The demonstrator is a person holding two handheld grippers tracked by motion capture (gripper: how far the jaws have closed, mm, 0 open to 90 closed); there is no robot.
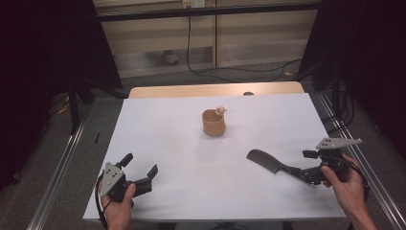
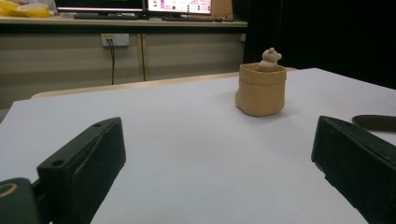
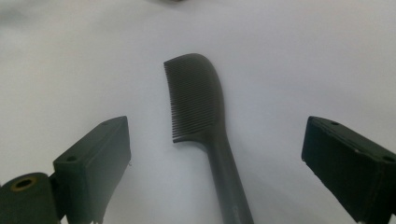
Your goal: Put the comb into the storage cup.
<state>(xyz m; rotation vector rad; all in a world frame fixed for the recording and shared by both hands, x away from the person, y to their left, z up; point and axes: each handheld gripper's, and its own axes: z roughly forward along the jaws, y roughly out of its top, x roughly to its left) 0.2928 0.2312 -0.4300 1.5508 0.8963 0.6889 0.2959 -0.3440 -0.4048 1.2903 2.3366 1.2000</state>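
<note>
Right tool (image 3: 215,140): your jaws stand wide, straddling the comb (image 3: 198,98) handle, lined up to grasp.
Left tool (image 1: 139,173): wide, empty, resting on the desk (image 1: 167,143).

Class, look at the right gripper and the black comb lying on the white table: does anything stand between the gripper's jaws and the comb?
Nothing visible does. The right gripper is open, jaws wide on either side of the comb, whose handle runs between them on the bare white table. The tan pouch stands far off.

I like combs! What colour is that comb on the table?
The comb is black all over, clearest in the right gripper view.
</note>
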